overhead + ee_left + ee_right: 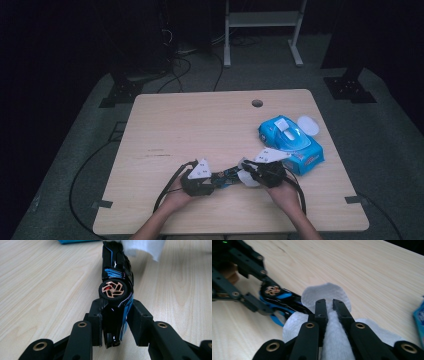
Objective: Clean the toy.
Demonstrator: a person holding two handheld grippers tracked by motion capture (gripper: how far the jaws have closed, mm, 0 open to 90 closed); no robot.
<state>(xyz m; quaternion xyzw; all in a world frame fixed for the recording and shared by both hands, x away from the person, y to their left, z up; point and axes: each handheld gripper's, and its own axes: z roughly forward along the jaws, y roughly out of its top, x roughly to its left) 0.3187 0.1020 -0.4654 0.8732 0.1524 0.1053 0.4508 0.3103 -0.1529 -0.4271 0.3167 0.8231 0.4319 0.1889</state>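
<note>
A black and blue toy car (115, 287) with copper-spoked wheels lies on its side between the jaws of my left gripper (115, 322), which is shut on its rear end. In the high view the left gripper (212, 182) holds the car (227, 175) near the table's front. My right gripper (329, 308) is shut on a white wipe (332, 340), and the wipe (143, 247) rests against the car's far end. The right gripper (252, 175) sits just right of the car (283, 301).
A blue pack of wet wipes (290, 142) with its white lid open lies on the wooden table (200, 125) behind the right gripper. A round cable hole (257, 103) is near the far edge. Black cables trail off the front left.
</note>
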